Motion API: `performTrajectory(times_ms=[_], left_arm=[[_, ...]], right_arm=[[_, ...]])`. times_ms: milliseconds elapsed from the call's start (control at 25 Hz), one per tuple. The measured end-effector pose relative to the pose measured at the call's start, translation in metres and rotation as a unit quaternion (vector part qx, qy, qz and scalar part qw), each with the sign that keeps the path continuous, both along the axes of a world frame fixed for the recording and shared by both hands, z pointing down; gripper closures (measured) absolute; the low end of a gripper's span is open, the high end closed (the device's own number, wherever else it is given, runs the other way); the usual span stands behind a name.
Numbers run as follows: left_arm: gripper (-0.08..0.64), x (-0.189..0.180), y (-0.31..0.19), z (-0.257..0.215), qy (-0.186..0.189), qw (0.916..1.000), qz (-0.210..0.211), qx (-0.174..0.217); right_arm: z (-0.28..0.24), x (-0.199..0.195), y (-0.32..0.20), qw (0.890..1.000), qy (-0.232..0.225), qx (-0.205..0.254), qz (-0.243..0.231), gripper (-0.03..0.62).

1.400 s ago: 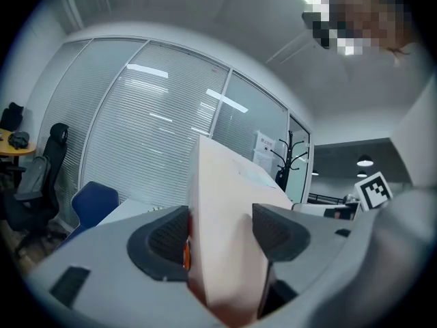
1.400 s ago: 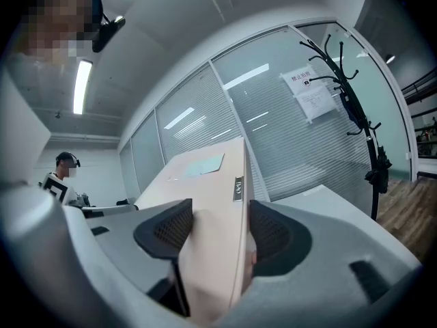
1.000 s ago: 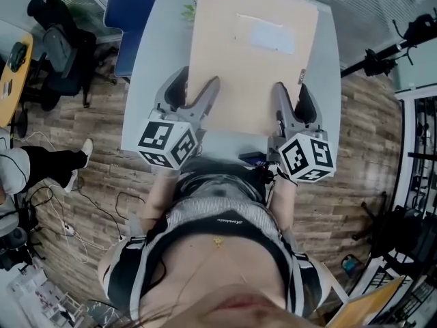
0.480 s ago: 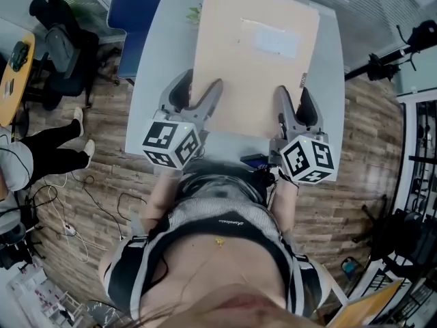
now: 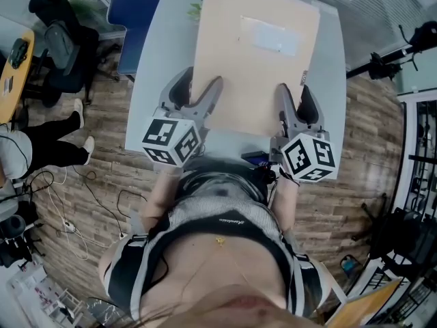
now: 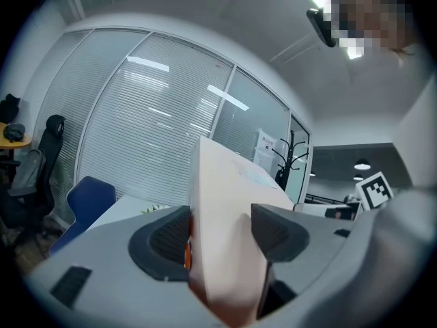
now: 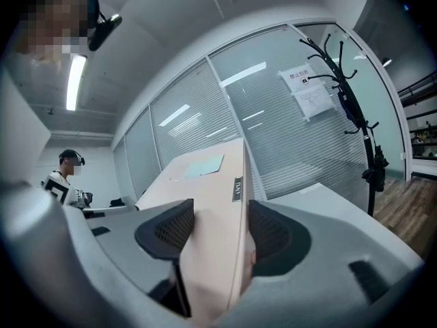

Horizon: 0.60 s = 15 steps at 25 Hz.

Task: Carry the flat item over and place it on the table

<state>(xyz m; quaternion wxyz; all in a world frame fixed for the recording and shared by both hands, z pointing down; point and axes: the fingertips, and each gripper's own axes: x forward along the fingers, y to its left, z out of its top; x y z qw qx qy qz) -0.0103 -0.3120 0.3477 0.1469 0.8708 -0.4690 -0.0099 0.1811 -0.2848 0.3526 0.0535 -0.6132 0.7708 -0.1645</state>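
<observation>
The left claw (image 5: 199,82) holds the flat box (image 5: 256,74). The right claw (image 5: 293,93) is closing on it. The box maybe rests on the surface (image 5: 164,53).

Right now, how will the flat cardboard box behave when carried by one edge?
Probably stiff: held by its near edge only, the flat box juts out without sagging. Broad but thin, so likely light. Smooth faces might slip in the left tongs.

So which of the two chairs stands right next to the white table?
The blue chair, beside the white table's left edge; the black office chair stands off on the wood floor, nearer the yellow desk.
</observation>
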Motion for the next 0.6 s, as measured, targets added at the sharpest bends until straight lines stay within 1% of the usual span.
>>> performTrajectory(times_ms=[240, 600], left_arm=[[0.287, -0.001, -0.001, 0.009, 0.0, 1.0, -0.002, -0.007], [0.287, -0.004, -0.007, 0.042, -0.01, 0.9992, -0.004, -0.039]], right_arm=[[0.008, -0.001, -0.001, 1.0, 0.003, -0.007, -0.001, 0.344], [0.039, -0.004, -0.007, 0.999, 0.003, -0.037, 0.0, 0.344]])
